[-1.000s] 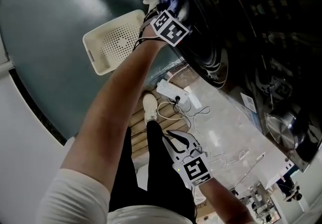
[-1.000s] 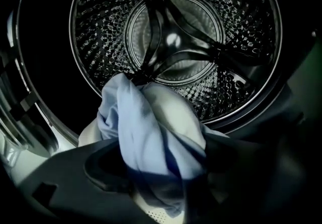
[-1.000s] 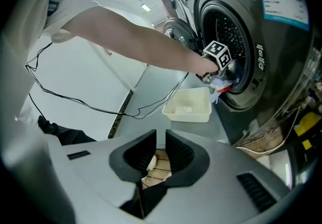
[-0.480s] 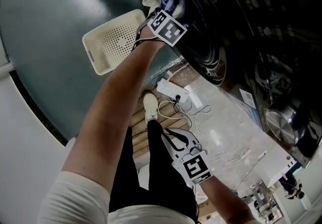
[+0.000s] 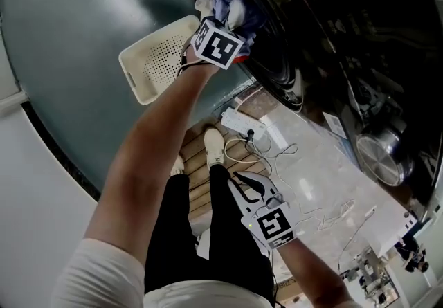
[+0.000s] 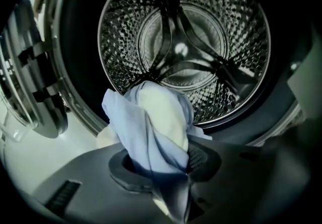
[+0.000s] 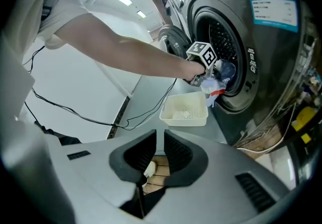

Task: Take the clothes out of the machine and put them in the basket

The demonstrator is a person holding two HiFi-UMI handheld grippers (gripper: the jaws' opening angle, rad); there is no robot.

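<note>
Head view shows the left arm stretched out long and nearly straight toward 12 o'clock, with the left gripper (image 5: 223, 30) at the round mouth of the machine (image 5: 291, 57). Its marker cube faces up at the camera. The right arm is bent and tucked in low at about 5 o'clock, and the right gripper (image 5: 243, 185) hangs near the person's dark-clad leg, above some wooden slats (image 5: 197, 175) on the floor. Left gripper view shows the jaws clenched on the clothes (image 6: 151, 122), a twisted bundle of pale blue and cream cloth that sticks up from between the jaws, with a little tail hanging below them. Behind the bundle, at 12 o'clock, is the shiny dotted drum (image 6: 183, 52), and the bundle sits at the drum's front lip, not deep inside. The open door (image 6: 30, 92) stands at 9 o'clock in that view. Right gripper view shows its jaws pressed close, with only a thin slit between them and nothing in it. The cream basket (image 5: 138, 85) sits on the grey floor at about 10 o'clock in the head view, just beside the left gripper and below the mouth of the machine. Only its holed bottom shows inside. A white shoe (image 5: 214, 144) and a white power strip (image 5: 239, 123) with thin cords lie on the floor near the middle.
</note>
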